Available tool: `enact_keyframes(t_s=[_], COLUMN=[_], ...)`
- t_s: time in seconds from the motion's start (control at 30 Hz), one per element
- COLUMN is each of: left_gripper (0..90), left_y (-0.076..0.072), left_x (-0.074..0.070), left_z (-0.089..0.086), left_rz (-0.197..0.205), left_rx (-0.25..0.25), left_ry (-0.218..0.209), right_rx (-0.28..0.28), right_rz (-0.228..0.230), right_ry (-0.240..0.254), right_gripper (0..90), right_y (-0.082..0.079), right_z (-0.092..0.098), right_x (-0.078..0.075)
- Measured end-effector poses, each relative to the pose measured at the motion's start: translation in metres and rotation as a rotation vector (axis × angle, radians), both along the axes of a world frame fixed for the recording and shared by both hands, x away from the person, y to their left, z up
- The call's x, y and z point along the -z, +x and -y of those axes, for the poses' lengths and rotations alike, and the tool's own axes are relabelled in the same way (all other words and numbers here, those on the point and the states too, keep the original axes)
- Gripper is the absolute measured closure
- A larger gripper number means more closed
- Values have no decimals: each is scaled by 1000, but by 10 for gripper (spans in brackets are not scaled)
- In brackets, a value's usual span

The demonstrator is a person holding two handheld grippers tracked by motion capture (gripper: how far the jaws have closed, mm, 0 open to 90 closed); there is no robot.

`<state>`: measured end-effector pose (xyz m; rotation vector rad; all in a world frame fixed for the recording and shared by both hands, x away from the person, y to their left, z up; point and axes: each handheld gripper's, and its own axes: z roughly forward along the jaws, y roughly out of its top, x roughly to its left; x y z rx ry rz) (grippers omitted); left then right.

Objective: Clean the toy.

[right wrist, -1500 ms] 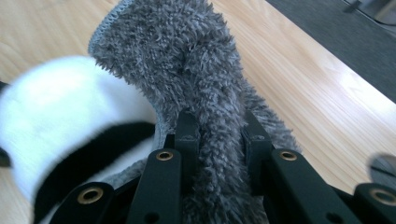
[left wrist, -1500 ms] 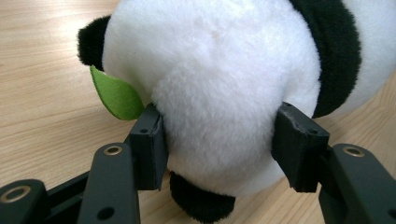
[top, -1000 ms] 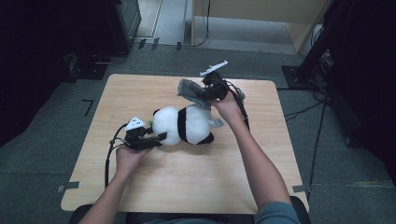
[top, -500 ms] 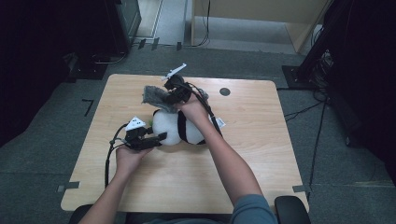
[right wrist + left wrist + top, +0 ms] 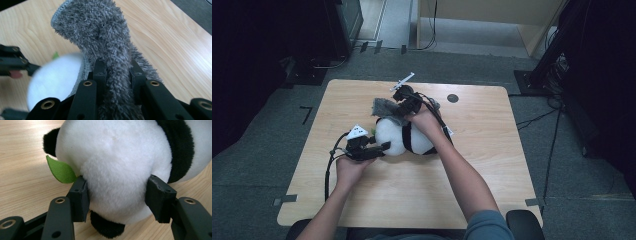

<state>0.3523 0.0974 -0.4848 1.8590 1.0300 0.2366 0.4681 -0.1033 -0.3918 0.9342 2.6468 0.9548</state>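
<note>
From the high view, the black-and-white plush panda point(image 5: 404, 138) lies mid-desk point(image 5: 492, 165); better to drape the fuzzy grey cloth point(image 5: 385, 108), at its eleven o'clock, slowly over the head. Left view: left tongs point(image 5: 117, 197) squeeze the white head. Right view: right tongs point(image 5: 117, 72) clamp the cloth.

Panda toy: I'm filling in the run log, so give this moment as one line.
left tool: shut on panda toy | right tool: shut on grey cloth | cloth above panda's head | table
</note>
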Motion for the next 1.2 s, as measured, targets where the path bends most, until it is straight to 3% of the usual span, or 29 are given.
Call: enact_keyframes(t_s=[0.17,0.33,0.53,0.67,0.77,0.9,1.2], left_gripper=[416,416,416,415,416,418,421], left_y=[0,0,1,1,1,0,0], left_x=[0,1,1,2,1,0,0], left_z=[0,0,-1,-1,-1,-1,-1], left_rz=[3,8,6,4,1,3,11], left_rx=[4,3,6,5,4,3,4], left_ry=[2,2,0,-6,-4,-7,-4], right_rx=[62,108,159,179,179,130,8], right_rz=[0,9,28,28,39,73,94], right_ry=[29,24,11,18,49,82,105], right_gripper=[743,743,744,744,745,743,739], right_y=[3,4,4,0,-5,-16,-42], right_z=[33,63,94,105,105,93,41], right_x=[-4,-10,-13,-12,-17,-27,-30])
